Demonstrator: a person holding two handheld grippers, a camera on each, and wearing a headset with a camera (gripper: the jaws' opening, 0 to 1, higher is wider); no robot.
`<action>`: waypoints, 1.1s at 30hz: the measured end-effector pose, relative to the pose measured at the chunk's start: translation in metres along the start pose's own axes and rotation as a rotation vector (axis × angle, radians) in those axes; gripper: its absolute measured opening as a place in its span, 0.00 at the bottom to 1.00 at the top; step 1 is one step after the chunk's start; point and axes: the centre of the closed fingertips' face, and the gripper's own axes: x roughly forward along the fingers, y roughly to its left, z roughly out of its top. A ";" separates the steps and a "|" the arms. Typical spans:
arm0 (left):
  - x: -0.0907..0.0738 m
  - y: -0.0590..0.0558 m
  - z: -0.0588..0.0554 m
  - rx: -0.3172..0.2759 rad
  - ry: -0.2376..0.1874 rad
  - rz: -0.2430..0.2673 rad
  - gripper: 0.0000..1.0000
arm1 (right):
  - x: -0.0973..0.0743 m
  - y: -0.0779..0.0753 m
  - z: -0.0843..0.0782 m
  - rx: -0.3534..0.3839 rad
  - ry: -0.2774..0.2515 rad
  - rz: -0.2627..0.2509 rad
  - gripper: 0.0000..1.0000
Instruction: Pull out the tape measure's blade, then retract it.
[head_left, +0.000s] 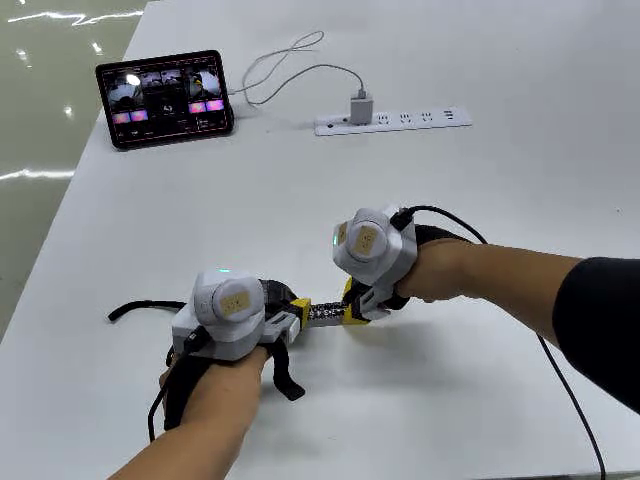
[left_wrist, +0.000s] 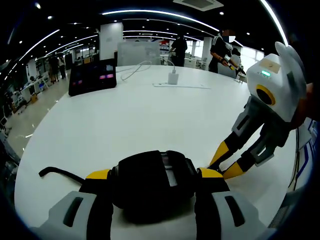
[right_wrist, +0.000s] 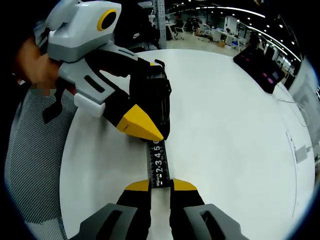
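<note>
Tape measure: the black case (right_wrist: 150, 95) lies on the white table (head_left: 470, 170), and a black strap (head_left: 140, 308) trails off to its left.
Blade: a short stretch (right_wrist: 158, 167) is out, flat over the table. Its long axis runs left to right across the person, from the case to the right gripper.
Left gripper (left_wrist: 154, 175): jaws closed on the case, one yellow tip on each side.
Right gripper (right_wrist: 160, 186): jaws pinched on the blade's free end.
Right gripper view: numerals 2 to 5 read on the blade; in the head view they are too small to read.
Left gripper view: looks over the case's back to the right gripper's yellow tips just beyond; people (left_wrist: 220, 47) stand past the table.
Room: bare table lies between the grippers and the power strip (head_left: 392, 121) and tablet (head_left: 165, 97). The table's left edge is off beyond the strap.
</note>
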 end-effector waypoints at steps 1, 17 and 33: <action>0.000 0.000 0.000 0.000 0.000 0.000 0.62 | 0.000 0.000 0.000 -0.001 -0.001 0.000 0.09; -0.001 0.001 0.000 -0.018 -0.017 -0.010 0.61 | 0.004 -0.001 0.008 0.001 -0.024 -0.004 0.09; -0.002 0.001 0.002 -0.035 -0.026 -0.039 0.61 | 0.010 0.000 0.018 0.013 -0.062 0.003 0.09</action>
